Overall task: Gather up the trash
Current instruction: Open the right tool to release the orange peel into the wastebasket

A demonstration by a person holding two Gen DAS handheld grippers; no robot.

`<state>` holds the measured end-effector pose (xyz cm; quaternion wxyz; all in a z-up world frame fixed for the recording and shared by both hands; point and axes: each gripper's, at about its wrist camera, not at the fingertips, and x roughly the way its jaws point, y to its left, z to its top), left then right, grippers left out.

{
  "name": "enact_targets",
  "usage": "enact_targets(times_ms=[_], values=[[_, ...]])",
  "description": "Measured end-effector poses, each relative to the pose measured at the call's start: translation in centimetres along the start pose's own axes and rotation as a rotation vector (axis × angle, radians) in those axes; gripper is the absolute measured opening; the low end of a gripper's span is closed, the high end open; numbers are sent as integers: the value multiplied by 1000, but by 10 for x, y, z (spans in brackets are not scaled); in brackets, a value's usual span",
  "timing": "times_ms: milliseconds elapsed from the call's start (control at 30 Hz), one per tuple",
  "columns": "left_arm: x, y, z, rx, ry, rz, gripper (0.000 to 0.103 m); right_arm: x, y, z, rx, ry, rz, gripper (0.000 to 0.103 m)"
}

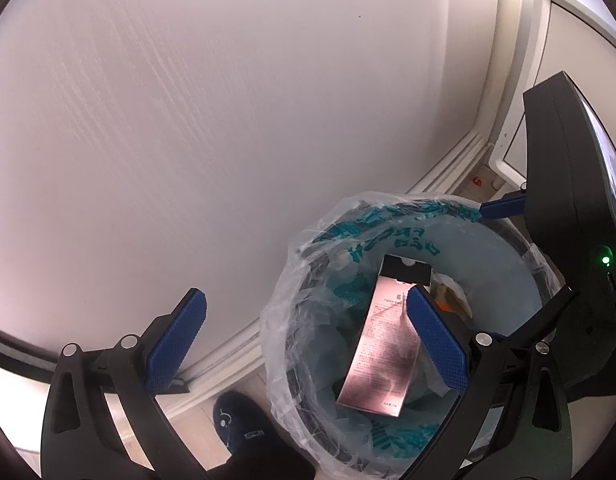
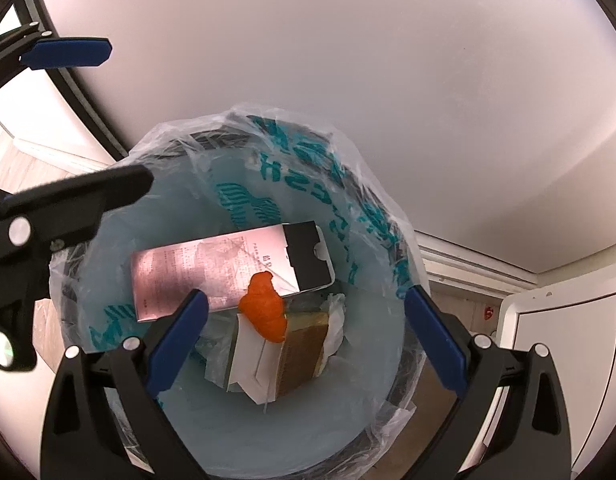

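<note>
Your right gripper stands wide open and empty above the bin; your left gripper is likewise spread wide, holding nothing, beside the rim. Inside the plastic liner lie one pink carton, one orange peel, one brown box and white paper, count unclear. I judge the deposits done; whether trash remains elsewhere cannot be told.
</note>
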<state>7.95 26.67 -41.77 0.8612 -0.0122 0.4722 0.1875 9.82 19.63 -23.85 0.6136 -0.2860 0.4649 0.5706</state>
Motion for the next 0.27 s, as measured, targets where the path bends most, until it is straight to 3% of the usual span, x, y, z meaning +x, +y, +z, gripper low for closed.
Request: enact_targets(times_ms=[167,267], values=[[5,3,0,-21,20,-25,97,-2,-2,1,0,-2,0,96],[6,3,-1,-23,17,-2,97,-2,1,1,2,-2,-2,96]])
